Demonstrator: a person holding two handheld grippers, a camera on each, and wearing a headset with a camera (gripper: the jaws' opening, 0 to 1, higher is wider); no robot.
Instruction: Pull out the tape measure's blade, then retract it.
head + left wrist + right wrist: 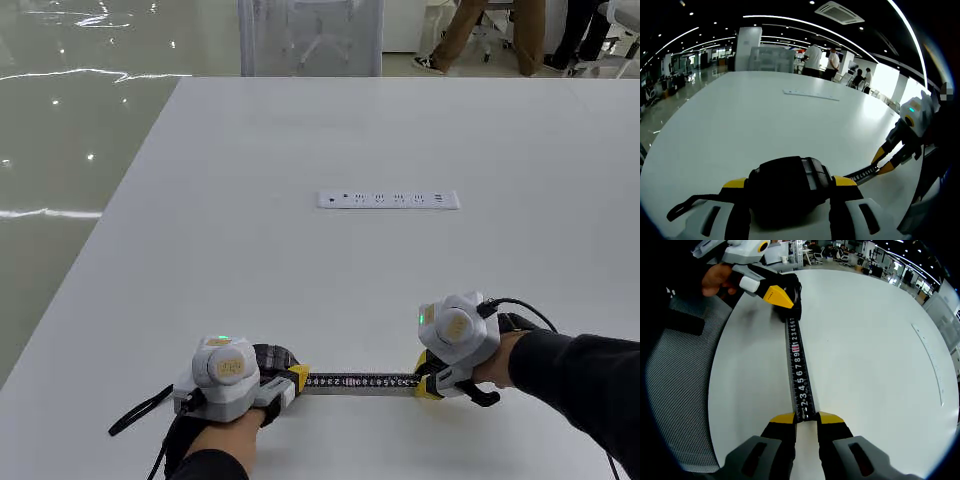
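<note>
The left gripper (pixel 790 181) clamps the case (pixel 785 197) between its fingers. The blade (pixel 797 365) runs flat along the table (pixel 350 270) from there to the right gripper (pixel 806 419), whose fingers pinch its end, probably at the hook, hidden between the tips.

1. The left gripper (pixel 292 380) had a rounded white shell with a pale yellow square patch, a small green light on top, and black jaws with yellow tips.
2. The right gripper (pixel 425 380) had the same white shell, yellow patch, green light and yellow tips.
3. A black cable (pixel 522 305) looped out from the right gripper.
4. Both sleeves (pixel 585 375) were black.
</note>
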